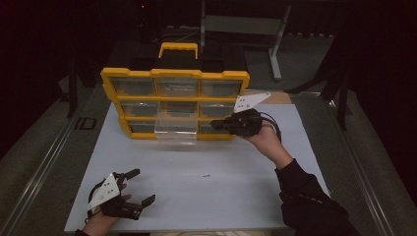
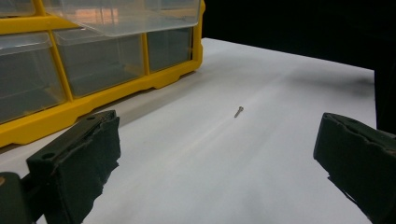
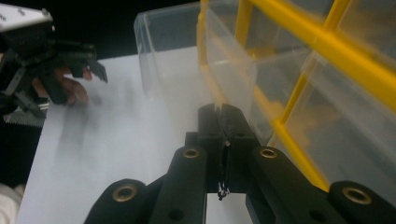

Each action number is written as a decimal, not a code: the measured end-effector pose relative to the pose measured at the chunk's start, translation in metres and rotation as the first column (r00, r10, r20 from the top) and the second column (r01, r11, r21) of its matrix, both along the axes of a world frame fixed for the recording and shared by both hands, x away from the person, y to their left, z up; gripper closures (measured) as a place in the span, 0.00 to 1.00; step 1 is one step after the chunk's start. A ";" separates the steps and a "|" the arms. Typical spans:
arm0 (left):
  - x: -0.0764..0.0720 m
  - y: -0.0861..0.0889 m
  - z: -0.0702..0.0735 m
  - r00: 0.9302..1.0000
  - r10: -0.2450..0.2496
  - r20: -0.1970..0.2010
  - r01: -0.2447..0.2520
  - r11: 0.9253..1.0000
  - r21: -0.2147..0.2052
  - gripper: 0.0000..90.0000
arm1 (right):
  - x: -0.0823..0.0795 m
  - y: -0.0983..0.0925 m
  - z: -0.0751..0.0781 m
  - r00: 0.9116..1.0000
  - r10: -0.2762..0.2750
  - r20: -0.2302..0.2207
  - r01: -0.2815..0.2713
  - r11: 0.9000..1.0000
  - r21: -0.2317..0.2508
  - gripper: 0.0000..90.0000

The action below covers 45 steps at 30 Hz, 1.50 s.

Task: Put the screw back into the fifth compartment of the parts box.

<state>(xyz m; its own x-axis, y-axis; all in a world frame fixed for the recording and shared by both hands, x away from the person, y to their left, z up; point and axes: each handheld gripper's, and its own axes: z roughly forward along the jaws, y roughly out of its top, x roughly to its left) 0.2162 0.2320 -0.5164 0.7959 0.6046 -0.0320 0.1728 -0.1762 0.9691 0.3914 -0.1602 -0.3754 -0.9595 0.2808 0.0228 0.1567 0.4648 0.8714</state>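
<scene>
Holding my right tool [image 1: 216, 125] clamped shut by the organizer's [image 1: 175, 73] open drawer [image 1: 175, 129]; left tool [image 1: 142, 187] gapes wide, empty, screw [image 2: 238, 111] on the tabletop [image 1: 236, 187] ahead.

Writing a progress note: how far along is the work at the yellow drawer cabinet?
Done: one clear drawer of the yellow cabinet is pulled out. In hand: the right tool is shut beside that drawer, perhaps pinching something thin, too small to name. Remaining: one screw lies on the white table; the left tool is open, apart from it.
</scene>
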 end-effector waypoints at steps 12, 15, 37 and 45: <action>0.000 0.000 0.000 1.000 0.001 -0.001 -0.001 1.000 -0.001 0.02 | 0.012 0.018 0.028 0.999 0.015 0.032 -0.015 1.000 0.023 0.98; 0.000 0.000 0.000 1.000 -0.001 0.000 0.001 1.000 0.003 0.02 | 0.014 0.023 0.035 0.999 0.023 0.037 -0.024 0.999 0.030 0.98; 0.000 0.000 0.000 1.000 -0.003 0.000 0.003 1.000 -0.004 0.02 | 0.020 0.066 0.051 0.995 0.085 0.049 -0.087 0.996 0.032 0.98; -0.001 0.000 0.000 1.000 -0.004 0.000 0.004 1.000 -0.006 0.02 | 0.022 0.079 0.045 0.994 0.104 0.026 -0.105 0.994 0.037 0.98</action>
